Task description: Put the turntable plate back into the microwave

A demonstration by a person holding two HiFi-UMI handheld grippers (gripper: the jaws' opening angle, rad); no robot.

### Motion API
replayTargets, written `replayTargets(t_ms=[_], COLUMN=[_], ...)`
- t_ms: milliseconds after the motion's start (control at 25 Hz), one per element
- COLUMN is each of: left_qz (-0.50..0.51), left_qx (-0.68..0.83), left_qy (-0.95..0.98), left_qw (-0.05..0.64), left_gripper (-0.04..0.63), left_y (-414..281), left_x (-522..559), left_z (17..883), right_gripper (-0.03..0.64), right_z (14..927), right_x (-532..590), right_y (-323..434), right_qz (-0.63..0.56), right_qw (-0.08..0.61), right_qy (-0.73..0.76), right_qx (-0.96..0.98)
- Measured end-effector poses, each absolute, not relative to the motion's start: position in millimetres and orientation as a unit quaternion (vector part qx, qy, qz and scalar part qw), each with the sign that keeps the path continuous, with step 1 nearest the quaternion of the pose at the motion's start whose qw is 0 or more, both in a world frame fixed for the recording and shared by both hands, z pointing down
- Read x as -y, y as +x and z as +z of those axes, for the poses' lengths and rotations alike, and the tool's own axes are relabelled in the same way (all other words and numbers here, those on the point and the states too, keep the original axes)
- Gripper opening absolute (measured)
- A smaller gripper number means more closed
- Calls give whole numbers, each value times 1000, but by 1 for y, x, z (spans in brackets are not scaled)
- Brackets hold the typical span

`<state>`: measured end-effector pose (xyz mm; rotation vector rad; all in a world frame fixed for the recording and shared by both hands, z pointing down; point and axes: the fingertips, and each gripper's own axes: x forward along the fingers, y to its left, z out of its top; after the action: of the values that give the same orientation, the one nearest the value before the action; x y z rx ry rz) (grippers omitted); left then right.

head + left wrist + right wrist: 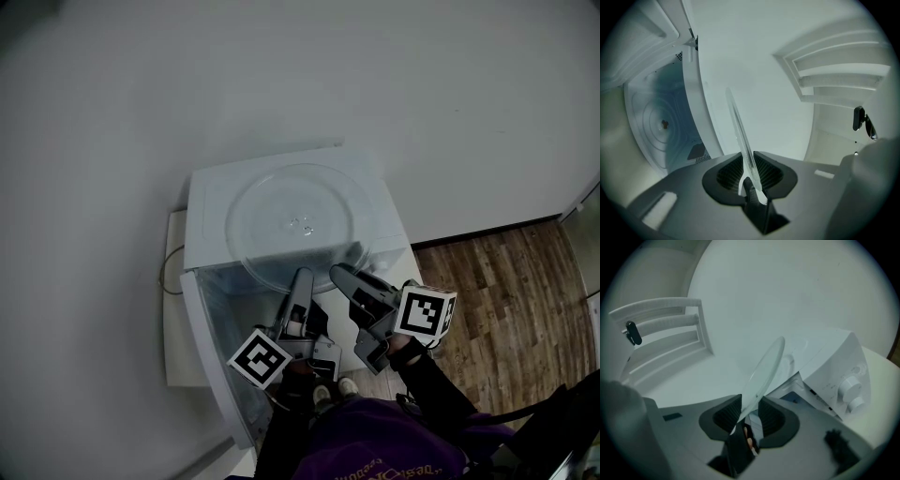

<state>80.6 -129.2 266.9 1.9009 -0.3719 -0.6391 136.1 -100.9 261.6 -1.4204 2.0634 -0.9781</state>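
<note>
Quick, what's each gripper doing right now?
Left gripper: closed on the rim of the clear round glass turntable plate.
Right gripper: closed on the same plate's rim.

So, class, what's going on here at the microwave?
A person holds the glass plate by its near edge with both grippers. The left gripper and the right gripper each have their jaws shut on the rim. In the head view the plate sits over the white microwave, whose door stands open at the left. The plate is not inside yet.
</note>
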Motion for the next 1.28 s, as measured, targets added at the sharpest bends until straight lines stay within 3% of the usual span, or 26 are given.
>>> replayTargets(t_ms=[920, 1280], left_qz=[-253, -261], left_qx=[219, 210], left_qy=[799, 814], left_qw=[499, 474], left_gripper=[72, 71], left_y=[67, 47], left_x=[126, 74], left_z=[272, 264], right_gripper=[118, 118], right_z=[261, 256], right_x=[100, 48], right_y=[129, 108], right_qz=[-381, -373], right_qw=[225, 234], right_qy=[-473, -457], right_qx=[-762, -773])
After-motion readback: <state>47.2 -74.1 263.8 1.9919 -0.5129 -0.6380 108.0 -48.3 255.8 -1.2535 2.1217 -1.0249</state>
